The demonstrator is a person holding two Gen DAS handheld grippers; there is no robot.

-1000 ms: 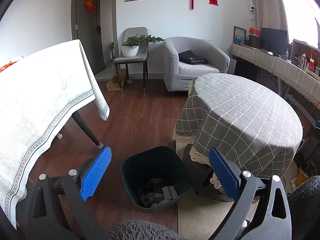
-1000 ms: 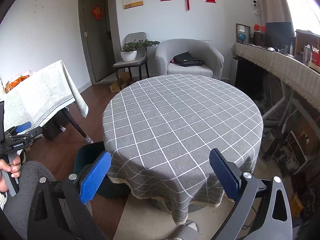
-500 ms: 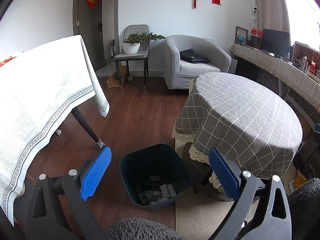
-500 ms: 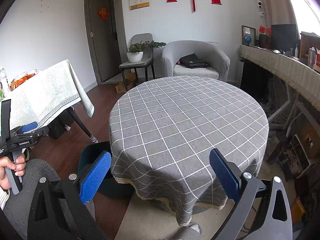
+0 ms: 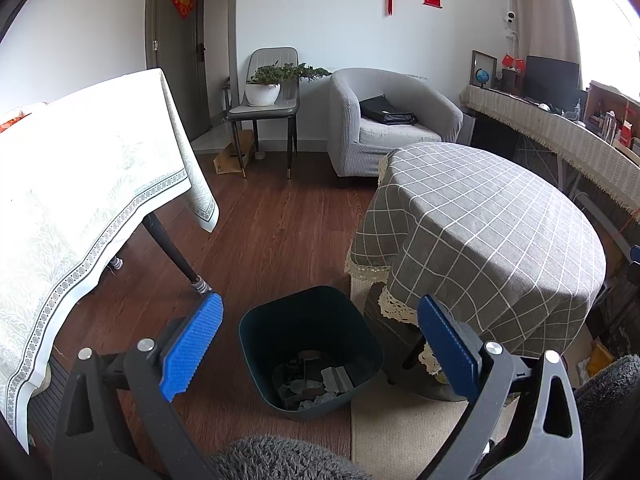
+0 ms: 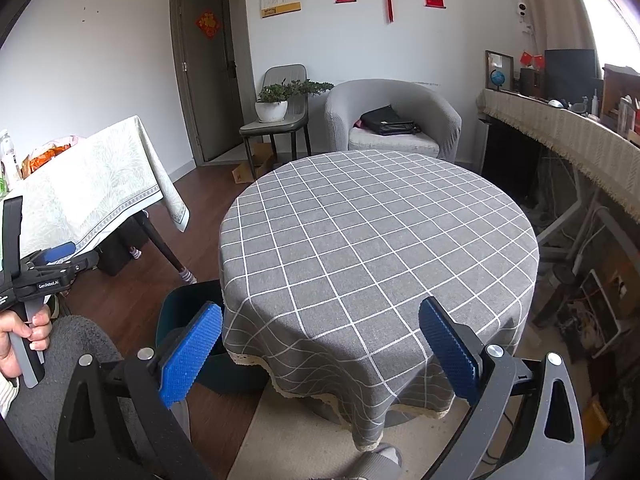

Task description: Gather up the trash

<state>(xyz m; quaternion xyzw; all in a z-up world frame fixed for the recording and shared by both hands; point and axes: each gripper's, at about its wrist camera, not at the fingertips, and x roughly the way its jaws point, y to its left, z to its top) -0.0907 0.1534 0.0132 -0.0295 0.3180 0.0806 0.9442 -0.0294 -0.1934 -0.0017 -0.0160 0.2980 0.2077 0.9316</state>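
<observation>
On the left stands a table with a long white patterned cloth (image 5: 80, 184) hanging down its side. The left gripper with blue pads (image 5: 320, 344) is held up over the brown wooden floor (image 5: 272, 232). Its two fingers (image 5: 192, 348) are spread wide apart and nothing is between them. Right under it sits a dark green plastic bin (image 5: 308, 320). At the bottom of the bin lie small grey and brown scraps of trash (image 5: 312, 380). The bin stands just beside the round table with the grey checked cloth (image 6: 380, 248), with part of it tucked under the cloth edge. The right gripper with blue pads (image 6: 320, 348) is held up near the front edge of that table. Its fingers are wide apart too and hold nothing. A grey armchair (image 6: 400, 120) stands by the back wall.
</observation>
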